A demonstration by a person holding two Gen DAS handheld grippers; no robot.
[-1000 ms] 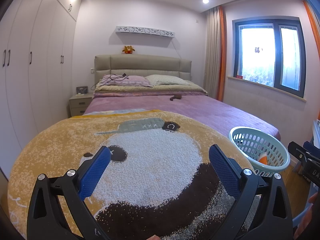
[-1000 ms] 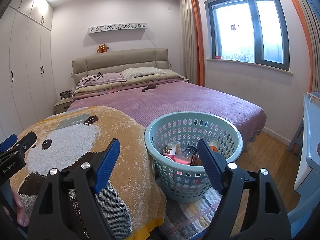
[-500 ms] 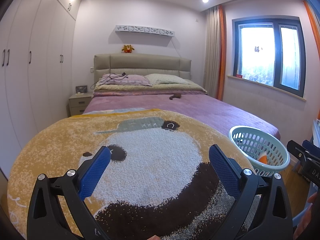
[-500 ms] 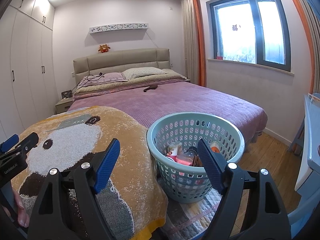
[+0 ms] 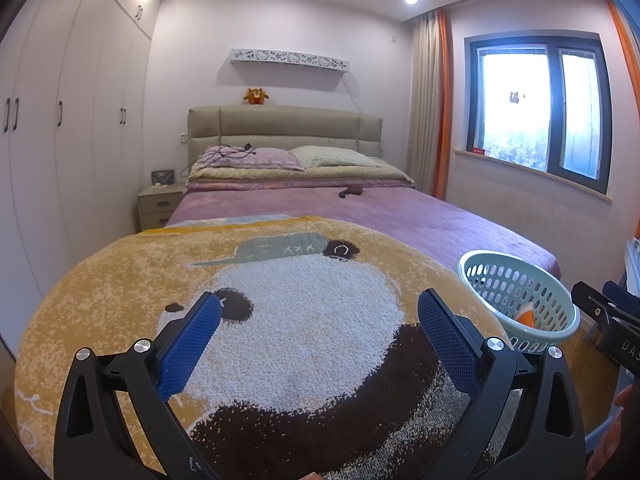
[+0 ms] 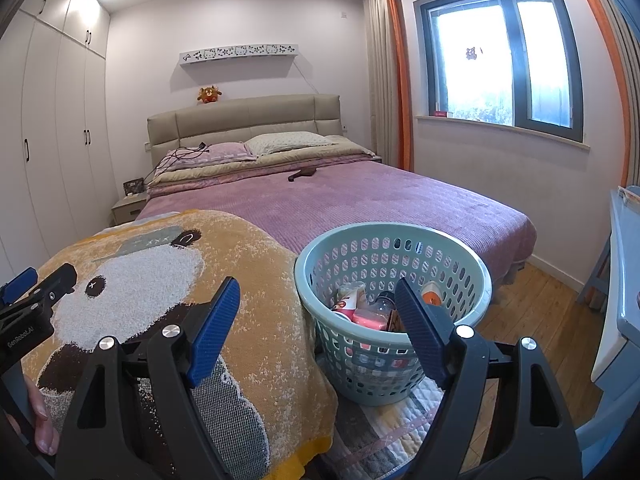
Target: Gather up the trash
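basket [image 6: 394, 312] just ahead of the right hand-held gripper [image 6: 316, 310] holds trash; both hand-held grippers gape empty, so next likely find more

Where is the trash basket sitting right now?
The basket sits low centre in the right wrist view, on a quilted mat beside the bed's foot, right of the panda blanket.
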